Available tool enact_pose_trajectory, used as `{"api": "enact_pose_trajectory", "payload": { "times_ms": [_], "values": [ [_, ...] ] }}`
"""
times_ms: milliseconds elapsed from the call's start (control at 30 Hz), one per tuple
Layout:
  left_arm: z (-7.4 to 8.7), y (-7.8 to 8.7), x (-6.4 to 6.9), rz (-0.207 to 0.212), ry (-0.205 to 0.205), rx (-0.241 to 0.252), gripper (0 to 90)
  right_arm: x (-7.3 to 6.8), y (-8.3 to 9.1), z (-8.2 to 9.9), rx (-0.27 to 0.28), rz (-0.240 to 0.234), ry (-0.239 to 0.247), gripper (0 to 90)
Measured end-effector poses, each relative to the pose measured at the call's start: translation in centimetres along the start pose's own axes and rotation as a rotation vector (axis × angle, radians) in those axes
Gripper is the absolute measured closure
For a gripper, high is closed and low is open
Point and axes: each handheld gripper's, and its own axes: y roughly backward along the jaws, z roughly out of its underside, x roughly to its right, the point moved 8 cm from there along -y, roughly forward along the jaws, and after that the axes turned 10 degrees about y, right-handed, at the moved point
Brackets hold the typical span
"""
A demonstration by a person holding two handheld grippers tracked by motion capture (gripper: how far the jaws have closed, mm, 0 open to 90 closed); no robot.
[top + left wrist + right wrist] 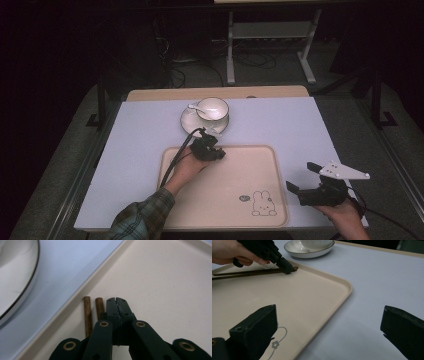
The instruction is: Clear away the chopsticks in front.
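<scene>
Nearest, the right gripper [303,181] is held just off the tray's right edge over the pale table [300,125], its two black jaws spread wide with nothing between them; a grey three-cornered plate sits on top. One cream tray [250,170], smooth with rounded corners and a raised rim, lies beside it, a rabbit drawing [263,204] printed near its front right corner. Farther in, at the tray's back left corner, the left gripper [117,300] has its jaws pressed together, empty, tips down on the tray. Two thin brown wooden chopsticks [88,315] lie side by side just beside those tips, along the rim. Beyond stands one round white saucer [190,122] with a dark rim, carrying one white cup [212,108] and one spoon [193,106].
</scene>
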Motion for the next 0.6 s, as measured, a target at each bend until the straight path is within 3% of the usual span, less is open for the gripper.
{"api": "enact_pose_trajectory", "payload": {
  "times_ms": [600],
  "values": [
    [3.6, 4.2, -3.7, -0.052, 0.074, -0.009, 89.4, -0.1, 0.0, -0.1, -0.001, 0.000, 0.002, 0.2]
  ]
}}
